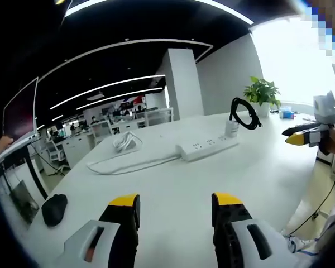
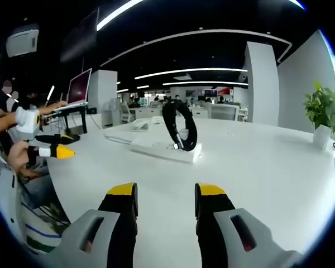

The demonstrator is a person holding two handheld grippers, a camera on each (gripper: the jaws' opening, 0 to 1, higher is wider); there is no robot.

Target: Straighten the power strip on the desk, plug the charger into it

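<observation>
left gripper (image 1: 176, 204) jaws were released, nothing between them; right gripper (image 2: 163, 194) likewise. white power strip (image 1: 207, 147) lay on the desk (image 1: 257, 178) at 12 o'clock, white charger (image 1: 231, 128) plugged into its far end, black cable coil (image 1: 244, 113) standing above. potted plant (image 1: 262, 95) beyond at 1.

Left gripper (image 1: 176, 207) and right gripper (image 2: 164, 198), jaws parted, both empty.

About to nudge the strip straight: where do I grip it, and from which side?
Grip the power strip across its narrow width, probably near the free end away from the charger, coming down from above. It lies flat on the desk, long and slim, so the jaws should span its long edges. The charger and its black cable coil crowd the other end.
</observation>
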